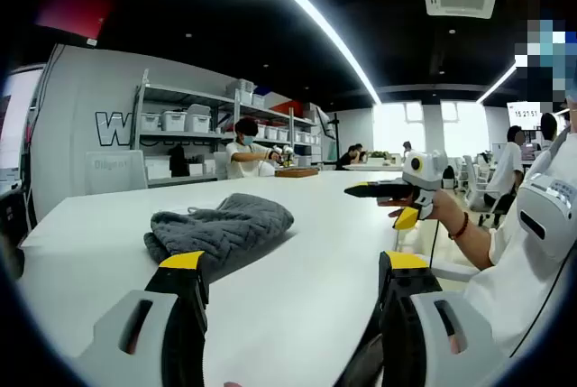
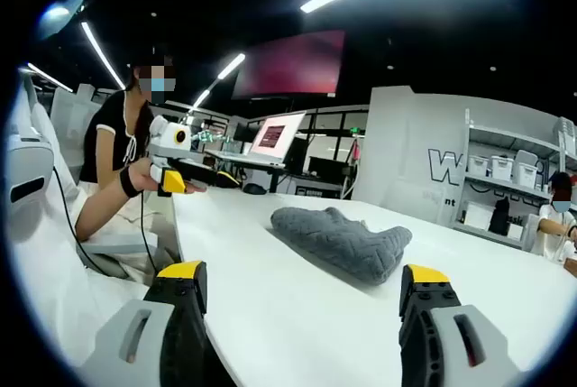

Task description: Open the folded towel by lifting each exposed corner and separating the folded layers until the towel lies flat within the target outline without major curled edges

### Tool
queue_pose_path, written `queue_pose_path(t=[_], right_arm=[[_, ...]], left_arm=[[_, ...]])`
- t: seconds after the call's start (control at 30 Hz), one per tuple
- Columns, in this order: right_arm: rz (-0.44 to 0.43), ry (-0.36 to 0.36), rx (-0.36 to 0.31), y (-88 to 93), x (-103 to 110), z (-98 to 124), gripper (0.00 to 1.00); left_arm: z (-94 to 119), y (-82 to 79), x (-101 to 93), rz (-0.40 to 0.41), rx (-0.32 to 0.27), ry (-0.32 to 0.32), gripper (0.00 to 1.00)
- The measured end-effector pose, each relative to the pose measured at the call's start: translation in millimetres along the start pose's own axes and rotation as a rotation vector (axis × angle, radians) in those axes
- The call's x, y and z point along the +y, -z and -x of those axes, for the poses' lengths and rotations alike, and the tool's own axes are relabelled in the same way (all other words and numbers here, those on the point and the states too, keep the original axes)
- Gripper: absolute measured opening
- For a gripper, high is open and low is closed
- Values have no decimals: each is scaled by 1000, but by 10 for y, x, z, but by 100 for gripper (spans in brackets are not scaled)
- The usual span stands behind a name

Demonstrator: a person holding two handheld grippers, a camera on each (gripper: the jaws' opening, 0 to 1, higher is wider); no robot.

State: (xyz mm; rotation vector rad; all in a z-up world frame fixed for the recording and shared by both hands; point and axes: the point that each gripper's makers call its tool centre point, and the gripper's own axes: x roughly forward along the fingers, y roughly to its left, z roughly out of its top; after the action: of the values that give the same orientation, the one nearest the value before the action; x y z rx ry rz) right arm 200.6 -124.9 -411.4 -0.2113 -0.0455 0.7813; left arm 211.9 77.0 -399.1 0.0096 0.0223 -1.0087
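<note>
Both my grippers gape wide, clamping nothing; left gripper (image 1: 287, 288), right gripper (image 2: 305, 301); grey towel (image 1: 219, 232) lies folded, bunched on white table (image 1: 315, 261), just ahead between my jaws; looks soft, thick, limp, light; I judge best hold at exposed corner, pinching top layer only.

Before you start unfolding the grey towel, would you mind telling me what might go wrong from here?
1. The towel lies bunched in a soft heap with no corner clearly showing, so a claw may pinch several layers together and lift the whole bundle.
2. Both claws, left and right, stand open and away from the towel; reaching in from opposite sides, they might drag it across the smooth white table.
3. No outline is visible on the table, so the flattened towel could end up misplaced.
</note>
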Motion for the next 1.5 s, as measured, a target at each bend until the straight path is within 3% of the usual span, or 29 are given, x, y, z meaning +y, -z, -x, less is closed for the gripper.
queue_pose_path(t=[1.5], right_arm=[[6,-12,31,53,37,-7,83]], left_arm=[[-10,51,-48,-12,34,18,74]])
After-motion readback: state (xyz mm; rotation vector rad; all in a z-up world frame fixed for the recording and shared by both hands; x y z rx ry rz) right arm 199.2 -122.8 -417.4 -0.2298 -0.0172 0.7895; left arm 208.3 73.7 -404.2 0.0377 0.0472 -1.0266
